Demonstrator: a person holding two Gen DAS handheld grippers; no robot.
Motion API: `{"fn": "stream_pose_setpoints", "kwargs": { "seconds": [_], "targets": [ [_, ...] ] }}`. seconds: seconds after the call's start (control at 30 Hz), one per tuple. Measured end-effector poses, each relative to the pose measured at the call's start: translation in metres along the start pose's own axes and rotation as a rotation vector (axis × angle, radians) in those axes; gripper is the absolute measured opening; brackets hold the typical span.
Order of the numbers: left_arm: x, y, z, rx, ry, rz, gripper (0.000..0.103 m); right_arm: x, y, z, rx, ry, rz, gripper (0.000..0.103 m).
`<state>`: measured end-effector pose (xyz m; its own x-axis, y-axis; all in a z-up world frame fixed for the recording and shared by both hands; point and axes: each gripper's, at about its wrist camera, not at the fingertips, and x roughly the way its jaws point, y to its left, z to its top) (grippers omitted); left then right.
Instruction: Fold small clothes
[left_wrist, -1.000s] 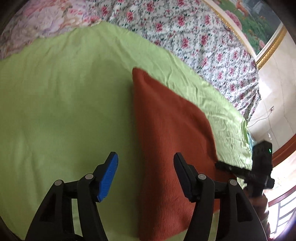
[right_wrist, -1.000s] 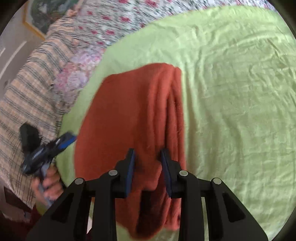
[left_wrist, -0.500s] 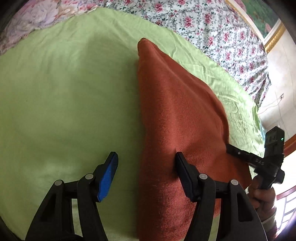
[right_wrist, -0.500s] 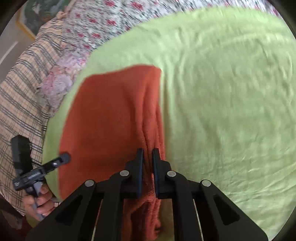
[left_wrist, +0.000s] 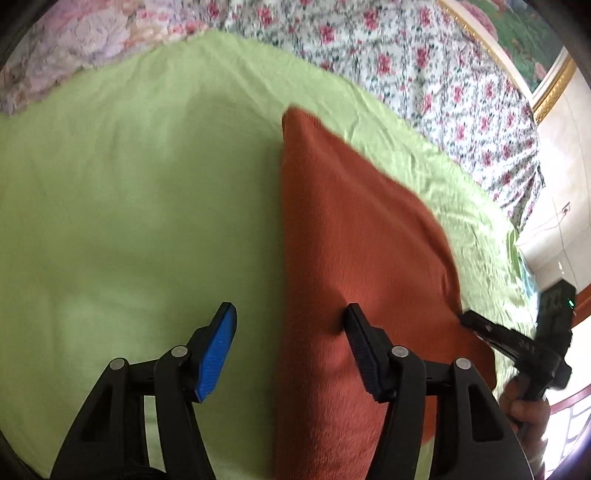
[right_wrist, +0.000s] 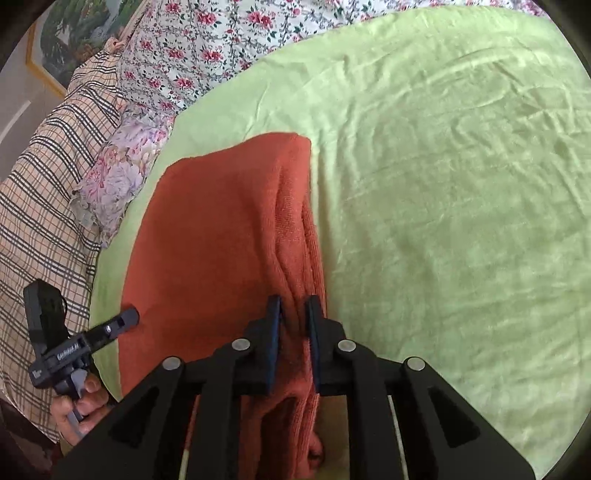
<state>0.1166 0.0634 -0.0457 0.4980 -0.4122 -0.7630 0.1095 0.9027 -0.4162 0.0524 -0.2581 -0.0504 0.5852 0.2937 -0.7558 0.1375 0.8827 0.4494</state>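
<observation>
Rust-red garment (right_wrist: 221, 236) fold pinched by right gripper (right_wrist: 293, 314), left gripper (left_wrist: 290, 325) spread wide

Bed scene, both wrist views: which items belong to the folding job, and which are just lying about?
Job:
- rust-orange knitted garment
- right gripper, clamped on its edge
- left gripper, open over its other edge

Lying about:
- light green sheet
- rose-print floral bedspread
- plaid blanket
- pale floral pillow
</observation>
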Motion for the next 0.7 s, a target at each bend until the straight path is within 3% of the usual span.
{"fn": "stream_pose_setpoints", "kwargs": {
  "seconds": [0.1, 0.17, 0.23, 0.33, 0.43, 0.5, 0.57, 0.7],
  "targets": [
    [-0.014, -0.010, 0.016, 0.022, -0.063, -0.080, 0.060, -0.020, 0.013, 0.005, -0.027, -0.056, -0.026, 0.017],
    [-0.018, -0.025, 0.028, 0.078, -0.080, -0.168, 0.060, -0.030, 0.024, 0.014, -0.048, -0.083, 0.023, 0.017],
    [-0.014, -0.042, 0.037, 0.144, -0.088, -0.209, 0.059, -0.027, 0.033, 0.023, -0.063, -0.070, 0.070, 0.017],
    [0.003, -0.055, 0.049, 0.216, -0.069, -0.214, 0.059, -0.002, 0.048, 0.043, -0.104, -0.032, 0.070, 0.017],
    [0.043, -0.049, 0.065, 0.203, 0.010, -0.149, 0.055, 0.031, 0.047, 0.058, -0.100, 0.036, 0.059, 0.017],
    [0.070, -0.037, 0.071, 0.184, 0.068, -0.105, 0.031, 0.056, 0.041, 0.066, -0.098, 0.068, -0.010, 0.017],
    [0.084, -0.025, 0.075, 0.180, 0.064, -0.093, 0.022, 0.071, 0.033, 0.071, -0.096, 0.078, -0.039, 0.012],
    [0.087, -0.013, 0.084, 0.141, 0.084, -0.120, 0.017, 0.075, 0.023, 0.076, -0.078, 0.057, -0.053, 0.005]
  ]
}}
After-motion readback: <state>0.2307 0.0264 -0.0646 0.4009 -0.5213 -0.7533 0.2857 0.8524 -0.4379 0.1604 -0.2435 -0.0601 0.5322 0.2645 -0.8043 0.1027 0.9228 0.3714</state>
